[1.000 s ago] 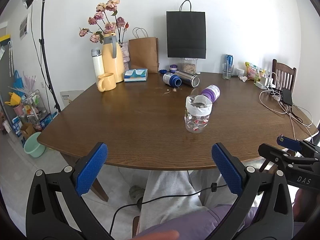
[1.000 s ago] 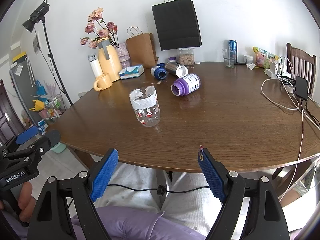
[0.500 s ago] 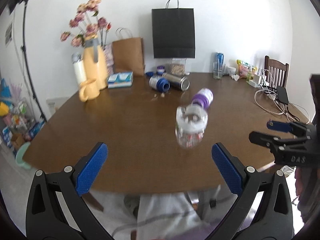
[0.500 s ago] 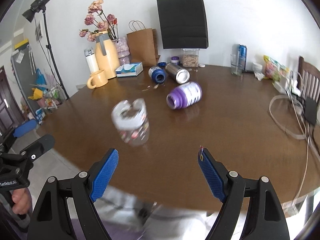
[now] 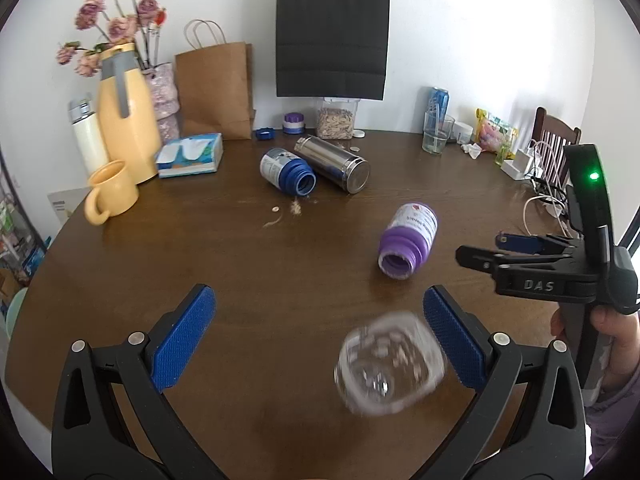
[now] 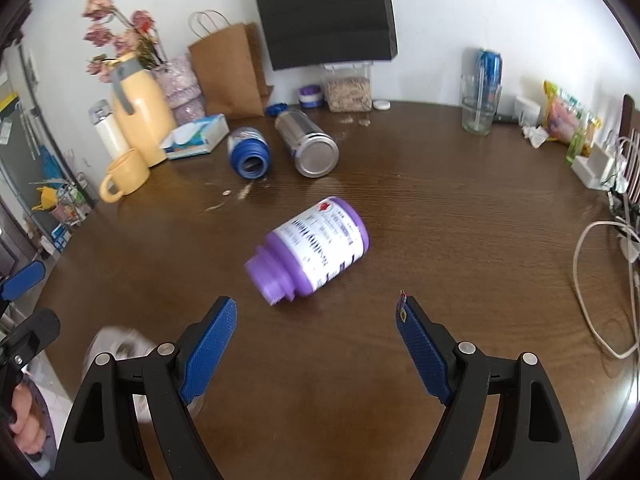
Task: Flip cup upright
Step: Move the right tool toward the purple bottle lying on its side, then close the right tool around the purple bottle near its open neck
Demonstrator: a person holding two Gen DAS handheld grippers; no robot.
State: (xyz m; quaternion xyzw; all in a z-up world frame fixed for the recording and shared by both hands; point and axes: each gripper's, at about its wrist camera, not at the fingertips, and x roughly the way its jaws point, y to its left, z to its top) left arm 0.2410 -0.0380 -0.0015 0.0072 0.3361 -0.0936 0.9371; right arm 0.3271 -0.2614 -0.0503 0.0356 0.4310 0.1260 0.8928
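Observation:
A clear patterned plastic cup (image 5: pixel 390 364) stands on the brown table, blurred, just inside my left gripper's right finger; it also shows at the lower left of the right wrist view (image 6: pixel 116 350), partly behind a finger. A purple bottle (image 6: pixel 310 254) lies on its side, mouth toward me, ahead of my right gripper (image 6: pixel 318 334); it also shows in the left wrist view (image 5: pixel 408 242). My left gripper (image 5: pixel 318 322) is open and empty. My right gripper is open and empty, and shows from the side in the left wrist view (image 5: pixel 480 258).
A blue-capped bottle (image 5: pixel 286 172) and a steel tumbler (image 5: pixel 332 164) lie on their sides further back. A yellow mug (image 5: pixel 110 192), yellow jug (image 5: pixel 126 114), tissue box (image 5: pixel 190 156), paper bags, glass (image 5: pixel 436 134) and cables (image 6: pixel 600 272) line the table's far and right edges.
Both grippers have moved forward over the table. The clear cup now sits close between the left fingers, and the purple bottle is much nearer the right gripper.

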